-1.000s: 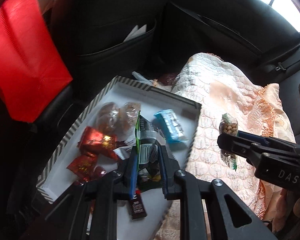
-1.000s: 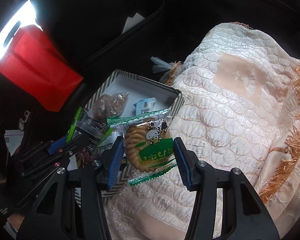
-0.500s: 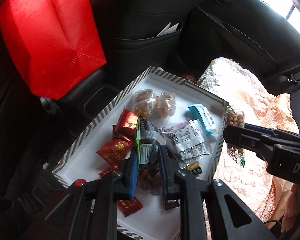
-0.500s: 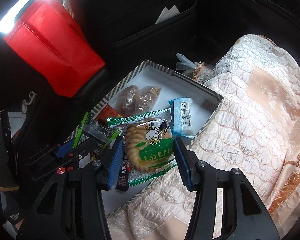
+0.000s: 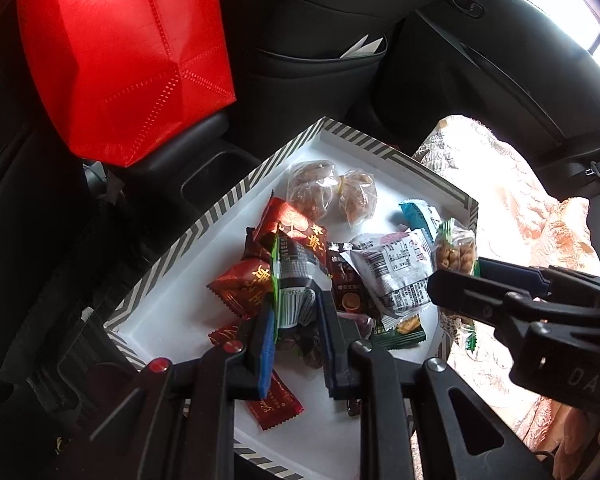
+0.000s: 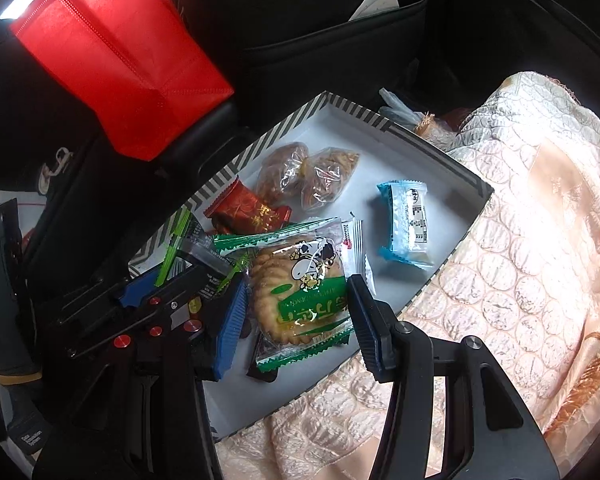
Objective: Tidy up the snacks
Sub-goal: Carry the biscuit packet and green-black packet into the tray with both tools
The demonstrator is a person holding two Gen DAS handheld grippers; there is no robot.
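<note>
A white box with a striped rim (image 5: pixel 220 208) (image 6: pixel 432 148) holds several snack packets on a car seat. My left gripper (image 5: pixel 296 308) is shut on a black, white and green packet (image 5: pixel 296 276) and holds it over the box's middle. My right gripper (image 6: pixel 296 304) is shut on a clear green-edged biscuit pack (image 6: pixel 300 292) above the box's near right side; it also shows in the left wrist view (image 5: pixel 456 252). In the box lie red packets (image 5: pixel 296 232), two clear nut bags (image 6: pixel 308 172), a blue packet (image 6: pixel 404 220) and a white packet (image 5: pixel 392 272).
A red bag (image 5: pixel 120 52) (image 6: pixel 112 64) stands beyond the box on the left. A peach quilted blanket (image 6: pixel 520 240) covers the seat to the right. A dark seat-back pocket (image 5: pixel 320 64) with papers is behind the box.
Both grippers have moved left with their packets, from beside the blanket to over the box. The red bag has come closer in view.
</note>
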